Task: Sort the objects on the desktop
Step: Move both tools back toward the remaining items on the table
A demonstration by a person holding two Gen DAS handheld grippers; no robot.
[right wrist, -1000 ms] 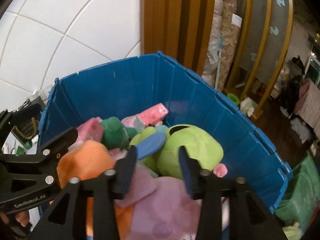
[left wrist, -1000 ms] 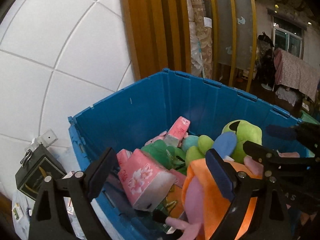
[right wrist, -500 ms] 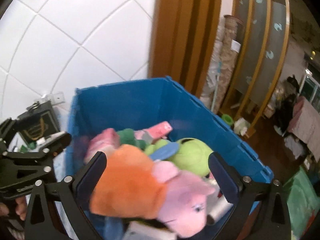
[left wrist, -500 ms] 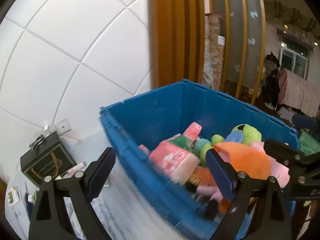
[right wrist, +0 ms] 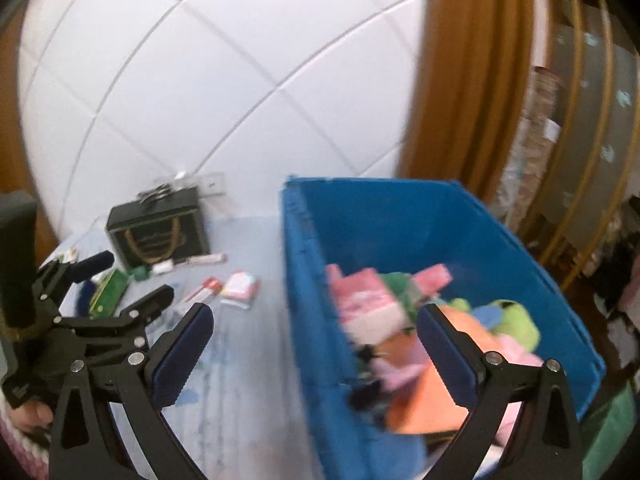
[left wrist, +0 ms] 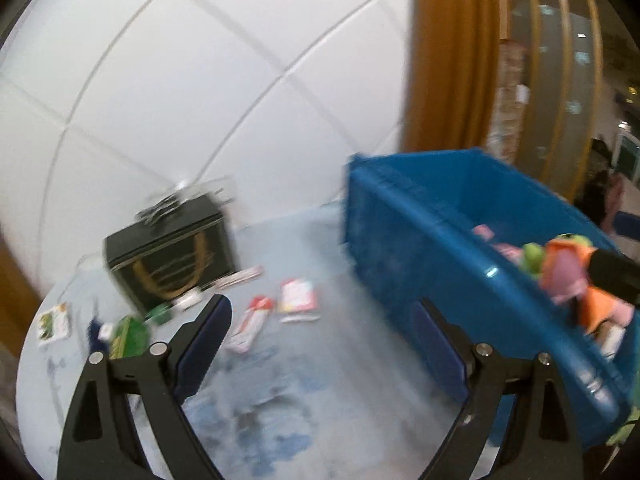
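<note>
Both tools are wide open and hold nothing. The left tool (left wrist: 322, 330) hangs over the pale blue desk (left wrist: 280, 380). The right tool (right wrist: 316, 340) sits across the near wall of the big blue plastic bin (right wrist: 308, 280), full of soft toys (right wrist: 420, 360). Small packets (left wrist: 296, 296) lie flat near a black box (left wrist: 172, 256).

No legible text; print on table packets (left wrist: 296, 300) blurred beyond reading.

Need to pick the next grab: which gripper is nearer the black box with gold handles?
Left. In the right wrist view the left gripper hangs just in front of the black box; the right gripper sits farther back, partly over the blue bin.
</note>
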